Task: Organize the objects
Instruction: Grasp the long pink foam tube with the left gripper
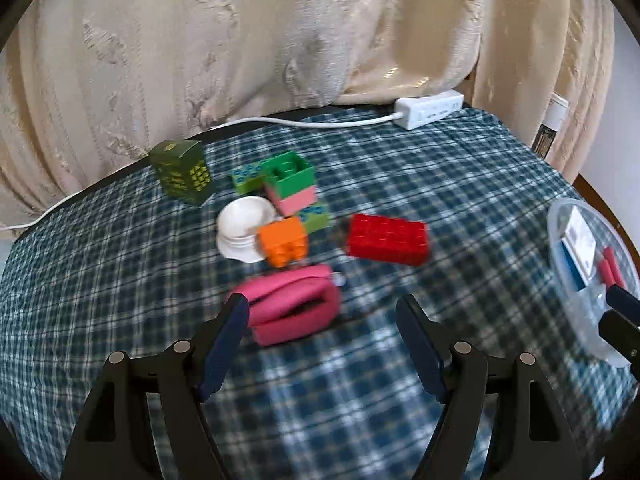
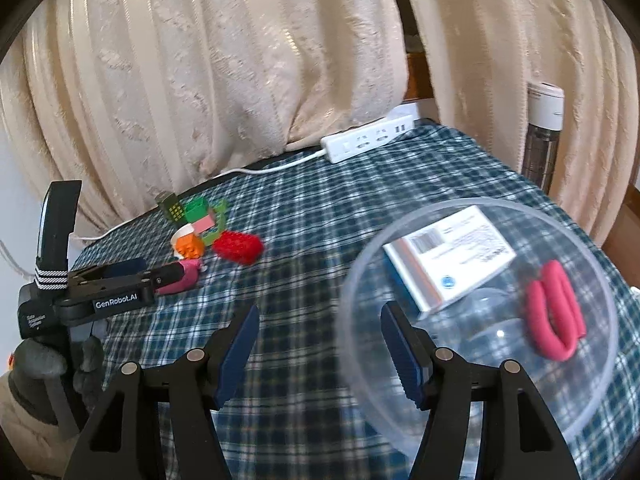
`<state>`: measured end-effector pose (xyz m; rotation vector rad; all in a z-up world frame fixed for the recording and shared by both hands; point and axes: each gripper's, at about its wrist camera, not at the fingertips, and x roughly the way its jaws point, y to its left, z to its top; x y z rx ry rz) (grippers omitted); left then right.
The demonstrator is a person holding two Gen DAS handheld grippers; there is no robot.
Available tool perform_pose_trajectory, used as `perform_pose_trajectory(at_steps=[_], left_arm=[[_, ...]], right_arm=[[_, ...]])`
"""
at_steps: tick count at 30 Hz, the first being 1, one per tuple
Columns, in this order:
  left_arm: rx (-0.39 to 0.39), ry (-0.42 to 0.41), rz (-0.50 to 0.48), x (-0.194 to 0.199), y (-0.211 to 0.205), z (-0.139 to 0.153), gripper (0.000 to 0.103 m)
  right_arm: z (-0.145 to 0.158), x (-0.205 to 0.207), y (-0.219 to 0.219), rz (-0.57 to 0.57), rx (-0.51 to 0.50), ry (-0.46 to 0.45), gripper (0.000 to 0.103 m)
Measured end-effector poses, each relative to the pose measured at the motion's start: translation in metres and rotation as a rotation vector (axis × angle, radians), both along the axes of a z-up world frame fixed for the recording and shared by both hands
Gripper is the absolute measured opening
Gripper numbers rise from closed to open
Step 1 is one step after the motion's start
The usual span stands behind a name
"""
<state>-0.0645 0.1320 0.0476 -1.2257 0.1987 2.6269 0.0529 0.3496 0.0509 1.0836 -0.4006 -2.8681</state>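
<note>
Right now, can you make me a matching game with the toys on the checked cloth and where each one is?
Things:
1. flat red toy brick
2. white paper box with a barcode
3. pink folded foam pouch
4. small orange toy brick

Places:
A. inside the clear plastic bowl
B. right up against the white cup
C. just ahead of the open left claw
D. alone on the cloth, right of the brick pile

Pairs: 1-D, 2-A, 3-C, 4-B
</note>
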Motion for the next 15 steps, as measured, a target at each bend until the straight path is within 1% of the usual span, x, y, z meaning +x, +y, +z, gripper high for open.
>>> perform_pose_trajectory(at_steps=[6,15], left_arm=[[0.033,-0.011,-0.025,-0.012,-0.022,-0.007,0.077],[0.047,-0.018,-0.098,-0.024,-0.03,-0.018,0.077]], right_arm=[[-0.005,-0.01,-0.016,0.026,0.004,-0.025,0.067],[-0.015,-0.023,-0.037,0.058,0.005,-0.06,0.067]])
